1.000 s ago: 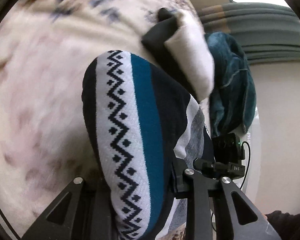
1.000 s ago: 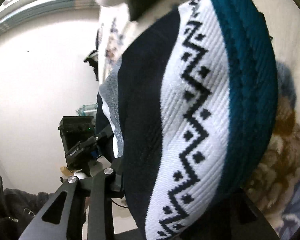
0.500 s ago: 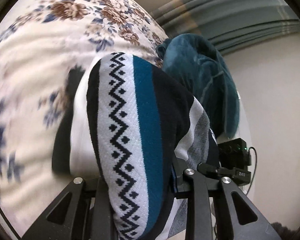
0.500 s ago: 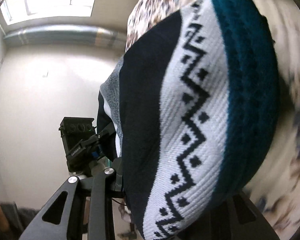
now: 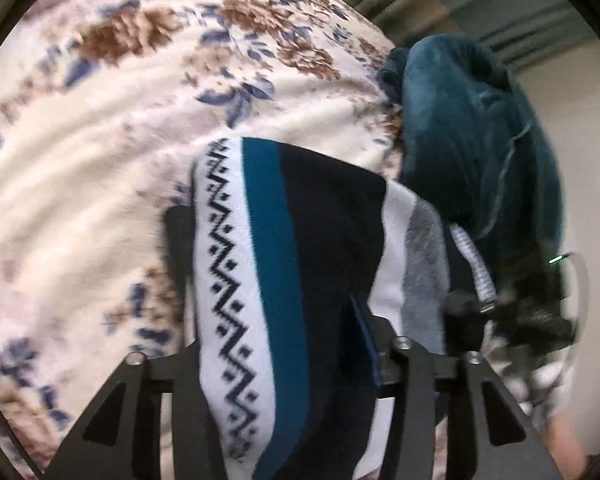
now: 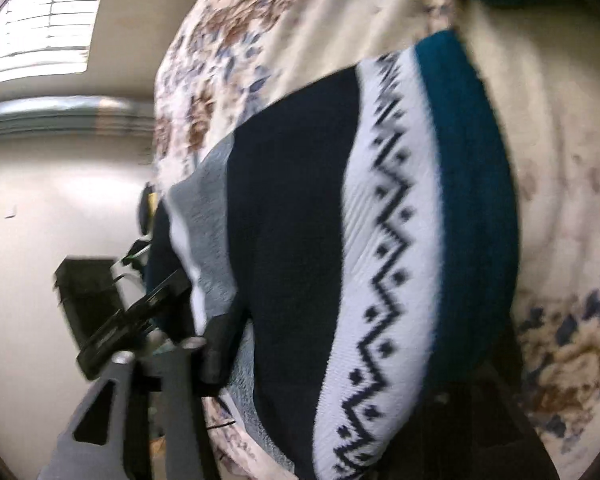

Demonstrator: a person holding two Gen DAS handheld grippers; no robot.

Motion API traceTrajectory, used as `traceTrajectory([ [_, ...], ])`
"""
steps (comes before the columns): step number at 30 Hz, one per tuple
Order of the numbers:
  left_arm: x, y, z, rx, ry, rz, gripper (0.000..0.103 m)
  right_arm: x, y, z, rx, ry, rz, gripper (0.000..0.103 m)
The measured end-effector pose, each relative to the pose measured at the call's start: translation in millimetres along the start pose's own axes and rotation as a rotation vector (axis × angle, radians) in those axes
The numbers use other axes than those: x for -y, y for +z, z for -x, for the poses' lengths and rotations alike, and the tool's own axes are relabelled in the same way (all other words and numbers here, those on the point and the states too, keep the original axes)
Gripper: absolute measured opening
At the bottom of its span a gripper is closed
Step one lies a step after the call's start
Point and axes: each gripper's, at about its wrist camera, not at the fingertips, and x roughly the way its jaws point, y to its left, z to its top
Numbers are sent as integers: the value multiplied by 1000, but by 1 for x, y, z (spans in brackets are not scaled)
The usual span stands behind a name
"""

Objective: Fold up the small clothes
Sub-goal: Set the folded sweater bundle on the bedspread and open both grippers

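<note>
- The left gripper (image 5: 284, 360) and right gripper (image 6: 320, 360) each clench one end of the striped sweater (image 5: 296, 280), filling the frame's centre.
- It hangs above the floral blanket (image 5: 100, 160); judged mid-fold, laying down remains.

The left gripper (image 5: 276, 300) points forward over the bed, its two black fingers spread on either side of a fold of the patterned knit sweater (image 5: 284, 280) and clamped on it, the cloth bulging up between them. The right gripper (image 6: 340, 320) grips the same sweater (image 6: 360, 220) from the other side, one finger plain at the lower left, the other mostly hidden under the fabric. The two grippers sit close together, each showing in the other's view.
</note>
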Motion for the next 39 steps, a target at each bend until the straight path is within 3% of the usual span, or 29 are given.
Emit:
traceTrajectory([
  [1, 6, -5, 5, 8, 65, -26, 60, 0, -3, 8, 18, -29, 12, 74],
  [2, 12, -11, 9, 21, 132, -48, 80, -11, -5, 14, 51, -95, 39, 78],
  [4, 25, -25, 19, 69, 259, -96, 93, -26, -19, 30, 137, -269, 110, 88],
  [7, 44, -51, 37, 142, 376, -137, 94, -48, -51, 46, 223, -525, 207, 103],
  [10, 56, -74, 50, 186, 457, -136, 100, -77, -85, 52, 284, -658, 249, 103],
  [14, 76, -97, 68, 201, 538, -158, 100, -98, -123, 65, 369, -785, 263, 103],
  [22, 139, -141, 141, 259, 532, -218, 100, -162, -214, 135, 495, -868, 264, 103],
  [31, 209, -213, 267, 380, 498, -253, 100, -239, -333, 243, 628, -854, 311, 103],
  [39, 253, -270, 353, 472, 478, -265, 100, -301, -452, 338, 770, -834, 378, 103],
])
